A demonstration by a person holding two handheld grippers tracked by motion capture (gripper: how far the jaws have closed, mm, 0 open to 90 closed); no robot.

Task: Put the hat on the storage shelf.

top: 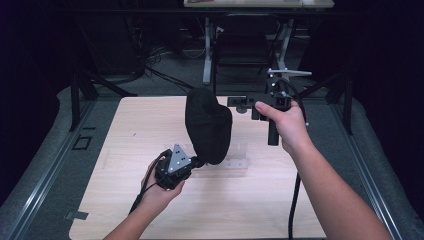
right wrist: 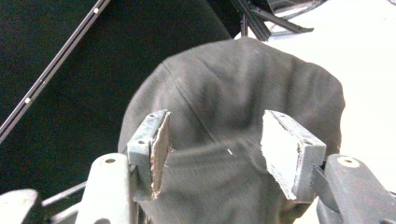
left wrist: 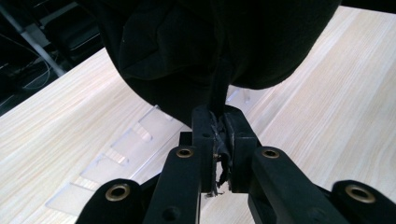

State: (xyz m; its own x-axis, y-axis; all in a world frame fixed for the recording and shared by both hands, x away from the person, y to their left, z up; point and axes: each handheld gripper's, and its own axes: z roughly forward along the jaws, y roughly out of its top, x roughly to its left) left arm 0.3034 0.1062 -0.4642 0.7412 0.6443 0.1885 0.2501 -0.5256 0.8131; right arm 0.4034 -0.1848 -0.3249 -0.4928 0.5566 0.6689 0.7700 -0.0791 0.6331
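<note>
Lying pale, wooden table (top: 125,150) amid dark room.

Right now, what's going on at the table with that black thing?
A person is working a black fabric piece, apparently a cap or pouch, over a light wooden table. The left hand-held gripper is shut on its lower edge and holds it up above a clear plastic rack. The right hand-held gripper is open beside the fabric's upper right and not gripping it yet.
</note>
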